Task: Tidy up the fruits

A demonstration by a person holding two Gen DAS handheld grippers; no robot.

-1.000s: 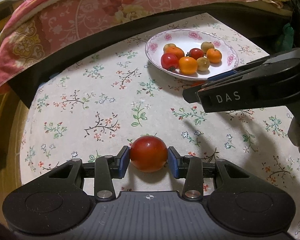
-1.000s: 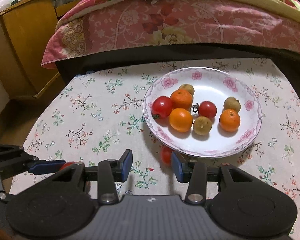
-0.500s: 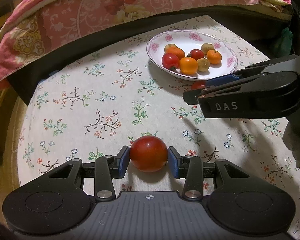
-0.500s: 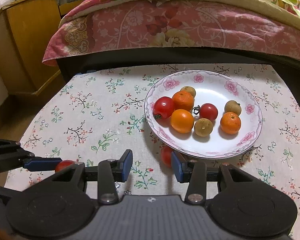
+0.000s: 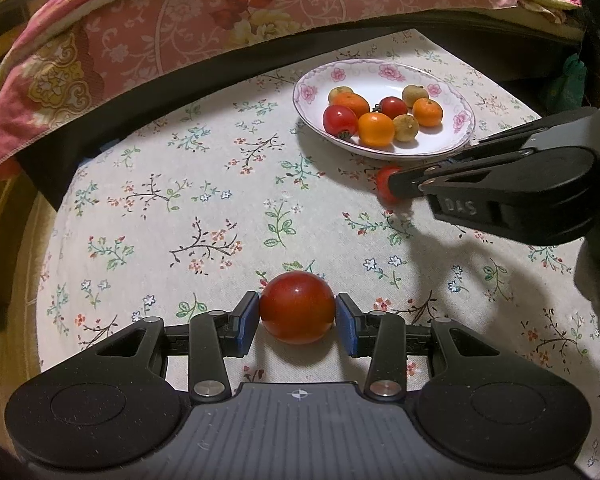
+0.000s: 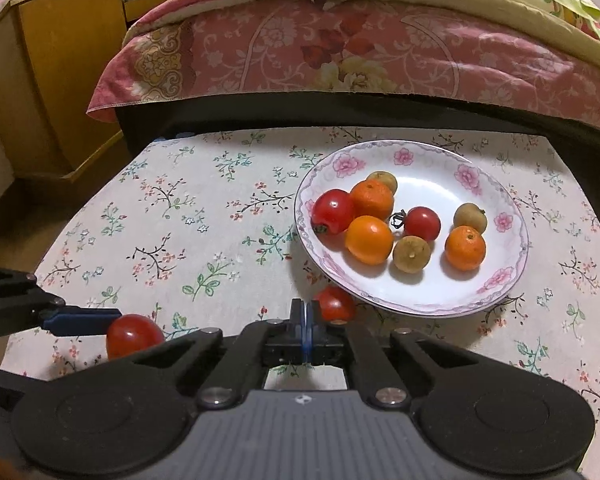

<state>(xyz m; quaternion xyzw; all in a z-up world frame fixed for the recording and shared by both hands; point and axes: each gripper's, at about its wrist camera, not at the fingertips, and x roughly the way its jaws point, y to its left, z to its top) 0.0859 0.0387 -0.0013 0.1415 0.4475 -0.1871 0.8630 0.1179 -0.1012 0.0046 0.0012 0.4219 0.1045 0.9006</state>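
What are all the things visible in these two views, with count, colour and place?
plate: one, white with pink flowers, on tablecloth.
plate tomatoes: two, red, on plate.
mandarins: three, orange, on plate.
longans: three, brownish, on plate.
loose tomato: one, red, on cloth beside plate's near rim.
held tomato: one, red, between left gripper's pads.
tablecloth: one, pale floral.
quilt: one, pink, behind.
cabinet: one, yellow wood, far left.
left gripper: black, shut on held tomato.
right gripper: black, just closed, empty, beside loose tomato.
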